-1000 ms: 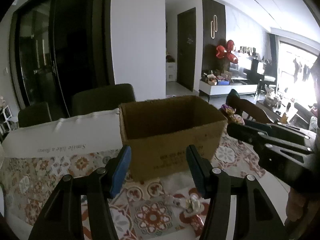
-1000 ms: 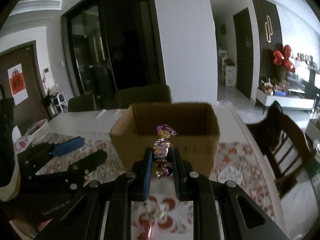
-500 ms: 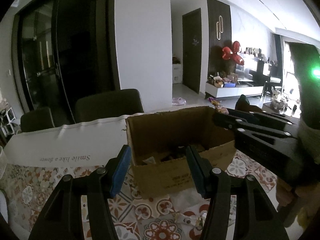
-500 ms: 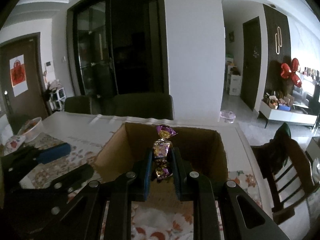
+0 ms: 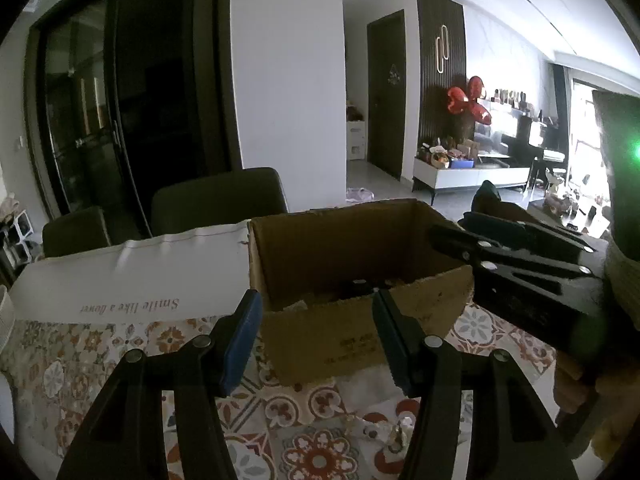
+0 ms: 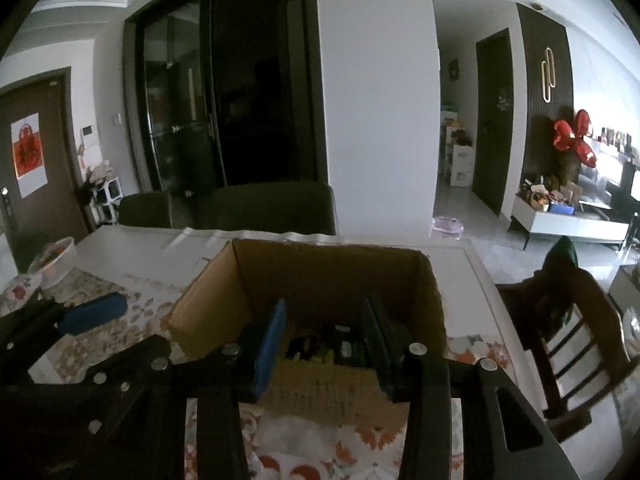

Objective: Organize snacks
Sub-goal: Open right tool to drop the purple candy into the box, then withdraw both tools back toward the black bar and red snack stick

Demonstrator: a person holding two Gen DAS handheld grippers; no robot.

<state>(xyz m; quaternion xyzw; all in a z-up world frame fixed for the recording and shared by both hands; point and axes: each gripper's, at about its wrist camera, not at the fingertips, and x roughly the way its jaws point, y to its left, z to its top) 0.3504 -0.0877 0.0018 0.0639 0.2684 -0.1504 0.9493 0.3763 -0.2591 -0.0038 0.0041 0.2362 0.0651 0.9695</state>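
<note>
A broad white pillar (image 5: 288,80) fills the upper centre, dark glass doors (image 5: 120,120) to its left. 2 dark chair backs (image 5: 218,198) stand below them. At right, a dark door (image 5: 386,96), a slatted wall panel (image 5: 440,60) with red balloons (image 5: 466,100), a white low cabinet (image 5: 468,178), and a bright window (image 5: 580,128) at far right.

Dark chairs (image 5: 218,196) behind the patterned tablecloth (image 5: 80,344) — red balloon (image 5: 468,100) beyond.

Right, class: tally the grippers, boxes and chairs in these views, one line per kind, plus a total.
Black blue-padded grippers: 2, left gripper, right gripper (jaws opening, empty)
Open brown cardboard box: 1
Dark upholstered chairs: 2
Brown wooden slatted chair: 1
Total: 6
</note>
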